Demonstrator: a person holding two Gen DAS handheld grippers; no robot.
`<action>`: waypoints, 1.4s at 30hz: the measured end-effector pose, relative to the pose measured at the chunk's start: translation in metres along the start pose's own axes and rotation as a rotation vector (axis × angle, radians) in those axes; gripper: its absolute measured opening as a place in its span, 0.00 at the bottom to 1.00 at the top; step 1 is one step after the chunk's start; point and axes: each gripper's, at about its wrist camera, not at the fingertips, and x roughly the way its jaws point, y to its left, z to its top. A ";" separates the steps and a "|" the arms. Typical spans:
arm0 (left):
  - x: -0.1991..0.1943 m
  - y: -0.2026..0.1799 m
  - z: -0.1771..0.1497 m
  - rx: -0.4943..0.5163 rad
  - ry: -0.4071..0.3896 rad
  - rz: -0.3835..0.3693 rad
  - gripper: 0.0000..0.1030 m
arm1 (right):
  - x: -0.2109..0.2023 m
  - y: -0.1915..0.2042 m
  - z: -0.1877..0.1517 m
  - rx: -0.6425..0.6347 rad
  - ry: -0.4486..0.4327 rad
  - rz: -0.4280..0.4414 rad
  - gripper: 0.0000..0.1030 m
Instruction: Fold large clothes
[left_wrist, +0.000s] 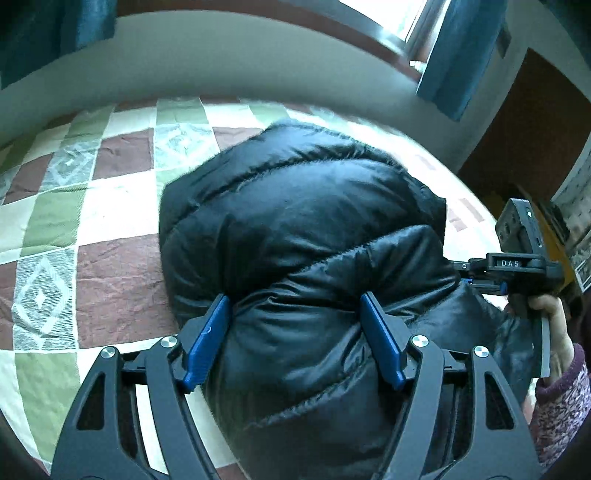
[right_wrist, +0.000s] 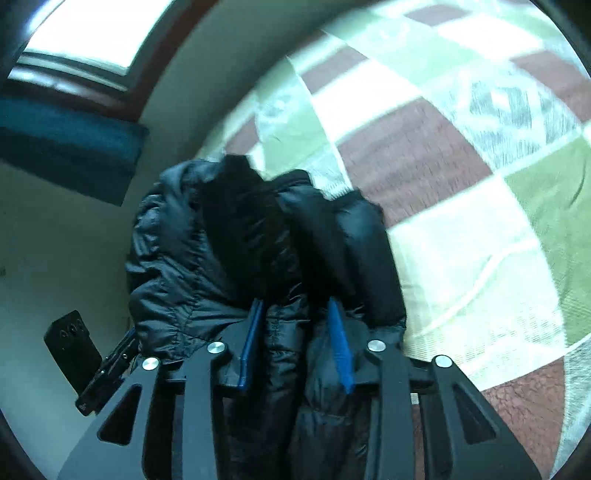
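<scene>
Left wrist view: I saw my left tongs (left_wrist: 295, 332) clamped around a thick bulge of the black puffer jacket (left_wrist: 295, 221), bundled mid-frame on the checked quilt (left_wrist: 110, 277); right tongs (left_wrist: 465, 267) at right edge, grip indiscernible | Right wrist view: my right tongs (right_wrist: 295, 332) pinched jacket (right_wrist: 221, 258) folds, centre-left, quilt (right_wrist: 461, 184) at right.

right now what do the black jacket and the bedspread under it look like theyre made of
Black jacket: thin, shiny synthetic shell, likely nylon or polyester, puffy with fill; it shows sheen, fine crinkles and stitched quilt channels. The fill itself is hidden.

Bedspread: matte woven fabric, probably cotton or a blend, in maroon, green and cream blocks with woven diamond motifs; the maroon patches look slightly crinkled.
</scene>
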 end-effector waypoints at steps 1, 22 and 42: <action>0.006 -0.001 0.000 0.007 0.009 0.002 0.69 | 0.002 -0.006 -0.002 0.010 0.007 0.010 0.31; 0.017 -0.005 -0.013 0.041 -0.042 0.026 0.69 | 0.002 -0.019 -0.006 0.018 -0.008 0.058 0.31; 0.015 -0.003 -0.009 0.045 -0.061 0.037 0.68 | 0.000 -0.022 -0.003 0.016 -0.028 0.083 0.31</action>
